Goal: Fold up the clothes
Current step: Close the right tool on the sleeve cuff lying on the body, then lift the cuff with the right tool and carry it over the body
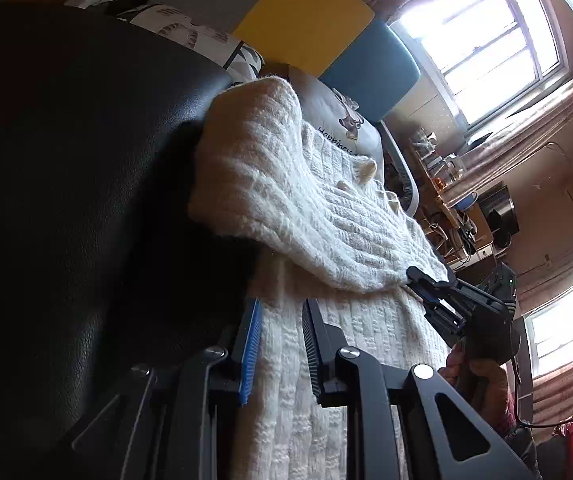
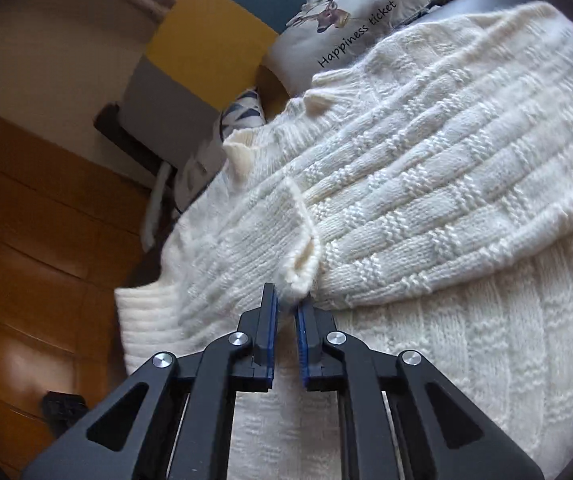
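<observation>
A cream knitted sweater (image 1: 326, 216) lies spread over a black leather seat, one sleeve (image 2: 426, 184) folded across its body. My left gripper (image 1: 282, 308) sits low at the sweater's near side edge. Its jaws stand apart and knit fills the gap, but I cannot tell whether the pads press on it. My right gripper (image 2: 286, 300) is shut on a small lip of the sweater where the folded sleeve meets the body. It also shows in the left wrist view as the right gripper (image 1: 416, 280), tips at the sleeve's edge, with a hand (image 1: 482, 376) holding it.
Black leather (image 1: 86, 160) rises along the sweater's left side. Behind the sweater a printed white pillow (image 2: 326, 20) leans on yellow and blue panels (image 1: 306, 24). A cluttered desk (image 1: 446, 184) and bright windows (image 1: 486, 40) lie beyond. Brown wood (image 2: 26, 220) runs beside the seat.
</observation>
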A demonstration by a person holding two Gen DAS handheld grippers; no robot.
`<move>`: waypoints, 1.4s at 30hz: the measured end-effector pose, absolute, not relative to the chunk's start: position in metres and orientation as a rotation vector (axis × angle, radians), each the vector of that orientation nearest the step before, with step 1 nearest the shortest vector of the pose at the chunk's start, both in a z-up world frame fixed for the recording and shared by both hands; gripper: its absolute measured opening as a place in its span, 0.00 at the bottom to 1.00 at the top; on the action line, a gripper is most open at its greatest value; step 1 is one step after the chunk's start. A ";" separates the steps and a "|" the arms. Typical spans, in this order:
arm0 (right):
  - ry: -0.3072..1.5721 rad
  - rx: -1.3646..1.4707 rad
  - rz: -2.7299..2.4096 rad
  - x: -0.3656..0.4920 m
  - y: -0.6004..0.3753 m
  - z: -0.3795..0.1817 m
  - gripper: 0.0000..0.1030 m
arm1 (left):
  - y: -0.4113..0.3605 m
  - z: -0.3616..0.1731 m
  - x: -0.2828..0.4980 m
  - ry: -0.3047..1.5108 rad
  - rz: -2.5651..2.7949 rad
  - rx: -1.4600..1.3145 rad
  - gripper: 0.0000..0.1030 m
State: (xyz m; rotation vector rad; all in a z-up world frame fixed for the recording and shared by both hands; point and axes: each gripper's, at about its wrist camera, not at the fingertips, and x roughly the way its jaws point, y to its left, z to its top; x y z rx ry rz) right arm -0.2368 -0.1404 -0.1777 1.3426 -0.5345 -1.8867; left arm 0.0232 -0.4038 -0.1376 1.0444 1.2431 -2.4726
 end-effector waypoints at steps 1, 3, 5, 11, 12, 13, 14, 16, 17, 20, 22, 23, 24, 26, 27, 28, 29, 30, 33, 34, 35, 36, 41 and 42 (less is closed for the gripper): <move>-0.528 1.334 -1.898 -0.236 -0.141 -0.175 0.09 | -0.403 -0.137 0.024 1.254 -2.474 1.038 0.20; -0.536 1.299 -1.908 -0.234 -0.141 -0.166 0.08 | -0.403 -0.137 0.028 1.287 -2.478 1.025 0.20; -0.491 1.249 -1.918 -0.230 -0.143 -0.153 0.08 | -0.401 -0.136 0.030 1.314 -2.495 1.016 0.20; -0.381 1.136 -1.919 -0.226 -0.162 -0.105 0.08 | -0.378 -0.117 0.011 1.117 -2.654 1.050 0.20; -0.373 1.119 -1.916 -0.226 -0.166 -0.096 0.08 | -0.377 -0.116 0.006 1.101 -2.666 1.051 0.20; -0.364 1.096 -1.914 -0.225 -0.168 -0.086 0.08 | -0.377 -0.116 0.000 1.104 -2.673 1.049 0.20; -0.353 1.070 -1.912 -0.225 -0.170 -0.074 0.08 | -0.377 -0.115 -0.005 1.107 -2.679 1.047 0.20; -0.332 1.022 -1.912 -0.224 -0.176 -0.051 0.08 | -0.378 -0.115 -0.014 1.100 -2.683 1.031 0.20; -0.321 0.999 -1.913 -0.224 -0.178 -0.039 0.08 | -0.379 -0.116 -0.018 1.095 -2.680 1.035 0.20; -0.294 0.939 -1.918 -0.224 -0.188 -0.009 0.08 | -0.380 -0.119 -0.029 1.082 -2.670 1.048 0.20; -0.258 0.900 -1.923 -0.224 -0.196 0.011 0.08 | -0.378 -0.124 -0.034 1.096 -2.651 1.076 0.19; -0.258 0.905 -1.904 -0.224 -0.197 0.014 0.08 | -0.377 -0.126 -0.033 1.117 -2.641 1.080 0.19; -0.269 0.921 -1.875 -0.224 -0.196 0.015 0.09 | -0.377 -0.126 -0.029 1.125 -2.638 1.066 0.19; -0.312 0.972 -1.797 -0.226 -0.194 0.010 0.10 | -0.378 -0.128 -0.022 1.149 -2.635 1.054 0.19; -0.339 1.020 -1.776 -0.227 -0.189 -0.003 0.11 | -0.381 -0.130 -0.019 1.175 -2.621 1.060 0.19; -0.358 1.069 -1.774 -0.226 -0.183 -0.017 0.11 | -0.383 -0.132 -0.016 1.197 -2.612 1.067 0.20; -0.389 1.121 -1.757 -0.225 -0.176 -0.036 0.19 | -0.384 -0.133 -0.013 1.198 -2.609 1.068 0.20; -0.426 1.174 -1.730 -0.224 -0.169 -0.058 0.24 | -0.385 -0.133 -0.010 1.184 -2.607 1.073 0.20; -0.541 1.288 -1.690 -0.217 -0.146 -0.118 0.29 | -0.386 -0.132 -0.006 1.146 -2.608 1.094 0.20; -0.580 1.324 -1.677 -0.215 -0.138 -0.138 0.30 | -0.387 -0.132 -0.006 1.137 -2.607 1.097 0.20; -0.610 1.347 -1.673 -0.213 -0.133 -0.153 0.32 | -0.387 -0.132 -0.006 1.129 -2.605 1.100 0.20; -0.635 1.364 -1.673 -0.211 -0.131 -0.164 0.32 | -0.388 -0.132 -0.006 1.128 -2.599 1.104 0.20; -0.773 1.387 -1.672 -0.213 -0.134 -0.196 0.33 | -0.391 -0.136 -0.004 1.131 -2.579 1.118 0.20; -0.773 1.387 -1.680 -0.214 -0.138 -0.198 0.33 | -0.391 -0.136 -0.004 1.129 -2.577 1.122 0.20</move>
